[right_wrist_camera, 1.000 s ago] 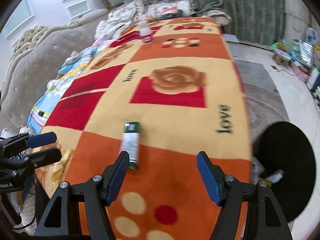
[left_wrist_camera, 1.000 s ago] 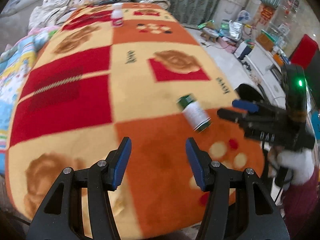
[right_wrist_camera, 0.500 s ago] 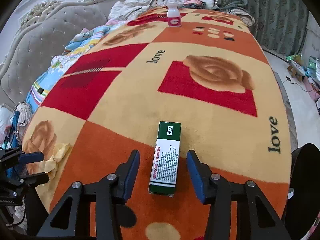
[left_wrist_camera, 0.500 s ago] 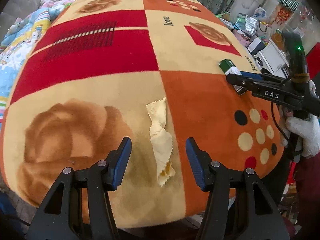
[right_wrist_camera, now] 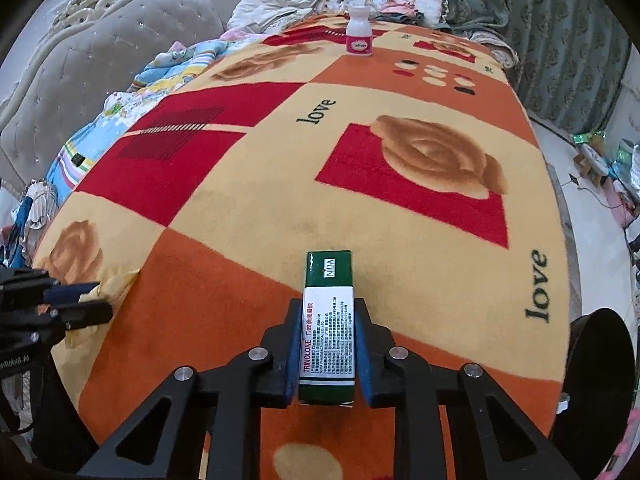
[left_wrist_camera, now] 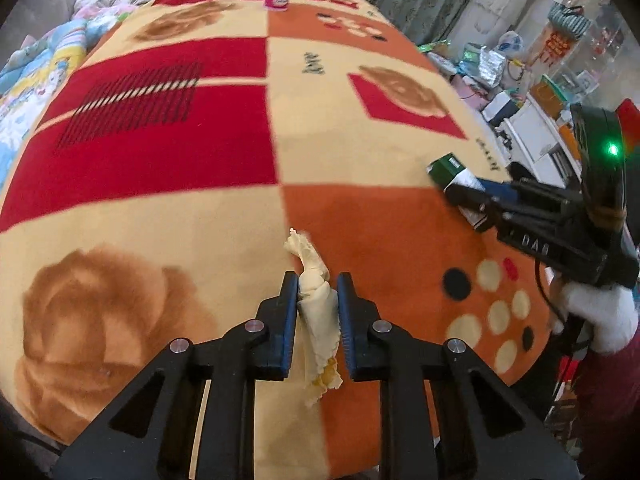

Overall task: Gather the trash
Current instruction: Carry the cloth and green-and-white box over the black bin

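- Tongs of the left gripper sit at the bottom centre of the left wrist view, drawn close on either side of a crumpled yellowish wrapper; the left pad touches it, the right pad looks just beside it, so whether the grip is complete I cannot tell.
- That wrapper lies on the near edge of the patterned blanket, where the cream and orange patches meet.
- At the bottom centre of the right wrist view, the right gripper has its tongs pressed against both long sides of a green-and-white medicine box, which lies flat on the orange patch.
- By my reckoning the collecting has barely started: two pieces are in hand but neither looks lifted off the blanket yet.
- A dark round shape at the lower right edge of the right wrist view may be a bin, though I cannot be sure.
- Both grippers are held low and roughly level, pointing across the blanket, with a white-gloved hand behind the right one at the right edge of the left wrist view.
- Far off, upper centre, a small white bottle with a pink label stands upright, untouched.
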Demonstrator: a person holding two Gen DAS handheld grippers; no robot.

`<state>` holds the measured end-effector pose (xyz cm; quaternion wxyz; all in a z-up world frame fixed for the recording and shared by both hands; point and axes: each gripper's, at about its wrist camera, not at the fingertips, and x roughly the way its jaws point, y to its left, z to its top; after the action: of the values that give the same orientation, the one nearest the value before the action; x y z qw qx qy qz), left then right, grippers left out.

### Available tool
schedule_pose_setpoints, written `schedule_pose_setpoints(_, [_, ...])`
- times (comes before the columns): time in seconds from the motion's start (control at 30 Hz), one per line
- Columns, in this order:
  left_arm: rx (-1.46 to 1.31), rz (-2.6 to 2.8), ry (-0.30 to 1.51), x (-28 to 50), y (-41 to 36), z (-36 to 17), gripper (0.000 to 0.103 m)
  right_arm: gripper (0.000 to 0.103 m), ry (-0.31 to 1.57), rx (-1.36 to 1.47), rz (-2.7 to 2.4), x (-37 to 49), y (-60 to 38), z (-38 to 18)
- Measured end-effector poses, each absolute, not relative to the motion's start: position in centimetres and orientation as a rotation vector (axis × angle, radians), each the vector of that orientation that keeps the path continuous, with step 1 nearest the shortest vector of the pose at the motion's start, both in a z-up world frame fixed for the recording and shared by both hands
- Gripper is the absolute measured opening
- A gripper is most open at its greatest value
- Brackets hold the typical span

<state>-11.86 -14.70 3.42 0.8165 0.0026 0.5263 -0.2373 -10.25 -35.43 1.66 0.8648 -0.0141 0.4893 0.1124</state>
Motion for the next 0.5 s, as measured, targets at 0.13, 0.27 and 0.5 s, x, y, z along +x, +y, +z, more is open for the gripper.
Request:
schedule_pose_setpoints(0.13, [0.019,-0.542,1.098,-11.7,-16.8,4.4,0.016,0.022,1.008,-0.023,0.221,-10.9,-36.4,2.6])
schedule_pose_setpoints(0.27, [0.026,-0.579,1.075,-11.6,-18.9,5.5,0.016,0.022,0.987,-0.007,0.205,-11.4,-37.5,3.4])
schedule_pose_setpoints(0.5, [0.042,-0.642,1.039,-11.5,-22.7,7.1,0.016,0.022,0.956,0.011,0.174,-12.4,-39.3,4.8])
